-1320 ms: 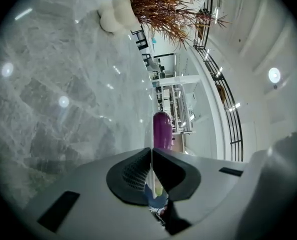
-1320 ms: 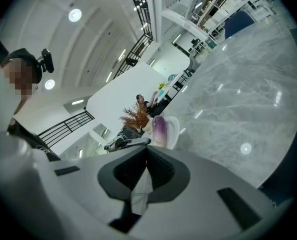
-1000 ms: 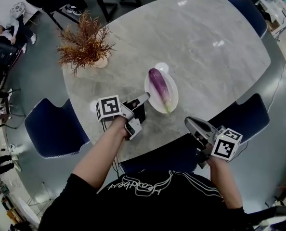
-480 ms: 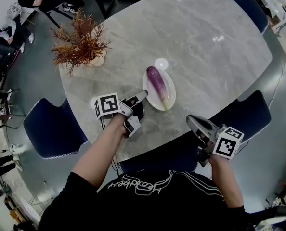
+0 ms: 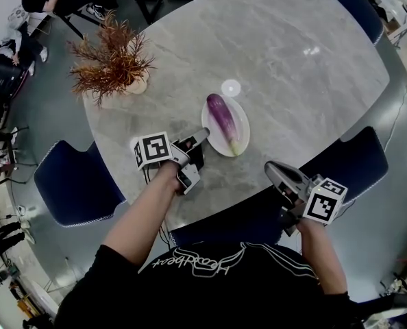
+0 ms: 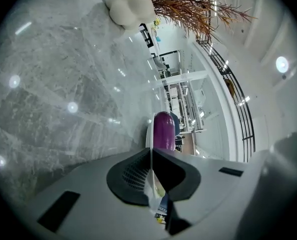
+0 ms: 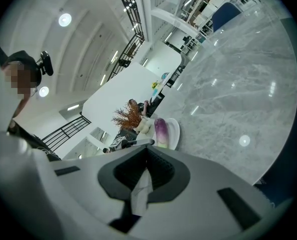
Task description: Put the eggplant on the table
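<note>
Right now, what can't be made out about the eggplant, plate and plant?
- Left gripper view: the near end of the eggplant and most of the plate are hidden behind the shut jaws of the left gripper.
- Left gripper view: the dried plant is cut off by the top edge.
- Right gripper view: its pot is too small for detail.

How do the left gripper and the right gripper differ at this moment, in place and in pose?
The left gripper hangs over the table, its tips beside the plate; the right gripper sits back at the table's near edge, by a blue chair. The left is nearer the eggplant than the right. Both have shut, empty jaws.
</note>
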The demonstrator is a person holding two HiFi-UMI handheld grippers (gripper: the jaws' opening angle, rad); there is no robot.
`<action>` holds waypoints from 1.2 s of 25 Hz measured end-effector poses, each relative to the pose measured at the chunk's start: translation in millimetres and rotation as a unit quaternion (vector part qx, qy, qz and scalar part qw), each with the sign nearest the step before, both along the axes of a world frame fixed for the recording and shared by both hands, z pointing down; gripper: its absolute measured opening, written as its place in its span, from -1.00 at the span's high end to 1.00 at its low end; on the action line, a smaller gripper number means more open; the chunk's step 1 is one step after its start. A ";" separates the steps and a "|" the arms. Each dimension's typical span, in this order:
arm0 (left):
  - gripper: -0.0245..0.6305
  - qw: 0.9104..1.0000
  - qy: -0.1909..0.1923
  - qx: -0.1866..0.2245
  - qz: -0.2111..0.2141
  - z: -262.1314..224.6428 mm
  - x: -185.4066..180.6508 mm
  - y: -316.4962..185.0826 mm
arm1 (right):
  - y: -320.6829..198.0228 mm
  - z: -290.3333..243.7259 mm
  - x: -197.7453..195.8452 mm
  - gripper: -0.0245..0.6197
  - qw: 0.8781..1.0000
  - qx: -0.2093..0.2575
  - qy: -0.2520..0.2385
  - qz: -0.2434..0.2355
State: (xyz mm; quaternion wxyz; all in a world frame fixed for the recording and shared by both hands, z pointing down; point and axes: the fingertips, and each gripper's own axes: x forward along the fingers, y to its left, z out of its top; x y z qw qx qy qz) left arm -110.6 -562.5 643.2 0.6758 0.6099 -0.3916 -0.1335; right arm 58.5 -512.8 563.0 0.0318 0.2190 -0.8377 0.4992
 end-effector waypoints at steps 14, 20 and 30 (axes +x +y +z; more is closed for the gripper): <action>0.86 1.000 -0.012 -0.021 -0.012 8.5 -2.7 0.0 | -7.3 -3.5 8.1 0.90 1.000 0.007 -0.008 0.023; 0.86 0.999 -0.021 -0.026 -0.013 8.4 -4.5 -0.4 | -10.6 -6.6 14.3 0.90 0.999 0.004 -0.023 0.040; 0.64 0.997 -0.078 -0.008 -0.001 -6.6 -10.0 6.7 | -11.2 -19.6 14.9 0.90 0.998 0.011 -0.038 0.046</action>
